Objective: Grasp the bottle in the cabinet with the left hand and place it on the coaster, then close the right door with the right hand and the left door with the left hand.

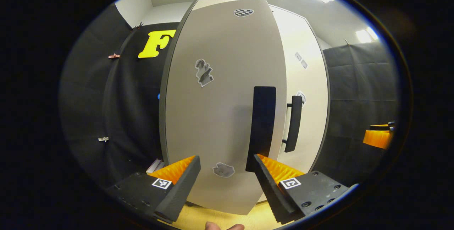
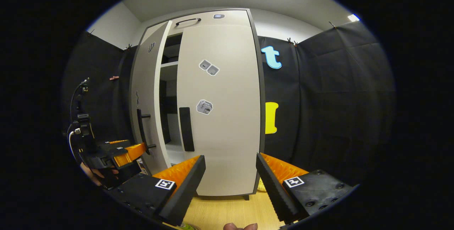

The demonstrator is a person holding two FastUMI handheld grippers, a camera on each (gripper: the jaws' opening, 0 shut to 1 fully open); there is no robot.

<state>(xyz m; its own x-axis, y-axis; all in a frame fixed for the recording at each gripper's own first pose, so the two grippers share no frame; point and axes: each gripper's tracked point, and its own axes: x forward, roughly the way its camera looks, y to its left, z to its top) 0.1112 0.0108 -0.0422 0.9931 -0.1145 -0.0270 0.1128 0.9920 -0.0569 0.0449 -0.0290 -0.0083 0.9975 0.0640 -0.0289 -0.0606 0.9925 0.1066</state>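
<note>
Left door (image 1: 220, 109), a smooth matte panel with a flat bar handle (image 1: 261, 127), stands ajar; both grippers' jaws released.

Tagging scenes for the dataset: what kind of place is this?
Looks like a staged recording booth, not a real home: black cloth walls clipped up around a lone grey two-door cabinet on a wooden surface, with sticker markers on its doors.

Ahead of your grippers, the cabinet doors (image 2: 227, 123) are pale grey-beige with black handles (image 1: 263, 127), above a light wooden tabletop (image 2: 227, 212).
</note>
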